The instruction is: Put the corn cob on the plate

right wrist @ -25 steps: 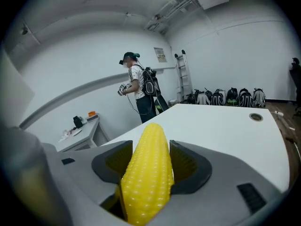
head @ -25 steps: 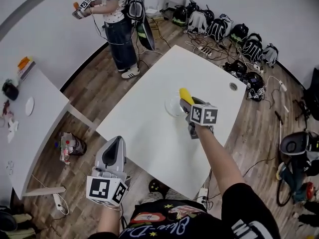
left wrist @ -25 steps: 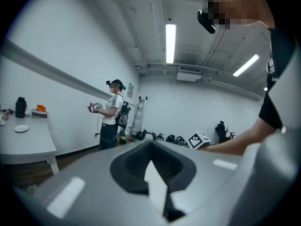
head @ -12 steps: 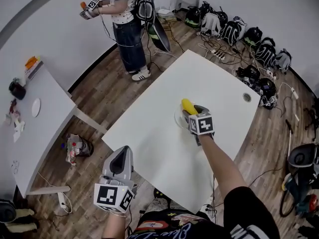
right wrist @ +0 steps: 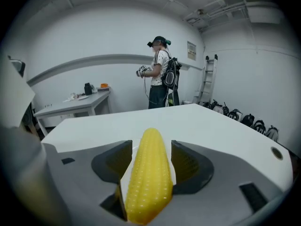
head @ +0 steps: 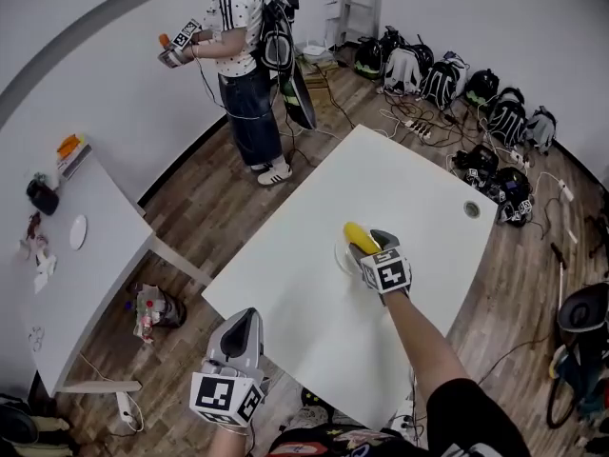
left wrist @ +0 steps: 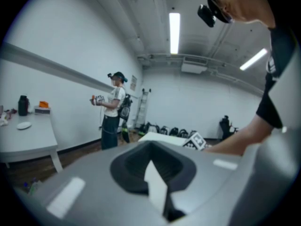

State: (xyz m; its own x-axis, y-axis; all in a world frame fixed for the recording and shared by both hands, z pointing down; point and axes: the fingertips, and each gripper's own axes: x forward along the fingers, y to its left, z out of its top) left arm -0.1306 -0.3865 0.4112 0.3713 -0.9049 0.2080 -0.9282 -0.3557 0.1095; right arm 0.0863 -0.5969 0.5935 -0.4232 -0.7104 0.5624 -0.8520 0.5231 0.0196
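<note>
The right gripper (head: 371,251) is closed on the corn cob (head: 358,237), which lies lengthwise between its jaws with the tapered yellow tip pointing away from the person; in the right gripper view the cob (right wrist: 148,175) fills the gap between the two dark pads. Seen from the head view, the cob is held over a clear plate (head: 339,259) that sits near the middle of the white desk (head: 285,284); whether the cob touches the plate cannot be told. The left gripper (head: 244,322) hangs off the desk's near left corner, above the wooden floor, with its jaws brought together on nothing, as the left gripper view (left wrist: 153,169) shows. A round cable hole (head: 473,209) is set in the desk near its far right corner. Beyond the desk's far left edge another person (head: 243,55) stands by the wall holding grippers of their own. A second white table (head: 67,274) stands to the left with a small round dish (head: 78,231) and other small items on it. A row of backpacks (head: 447,74) lies on the floor along the far wall beside a ladder (head: 358,3).
</note>
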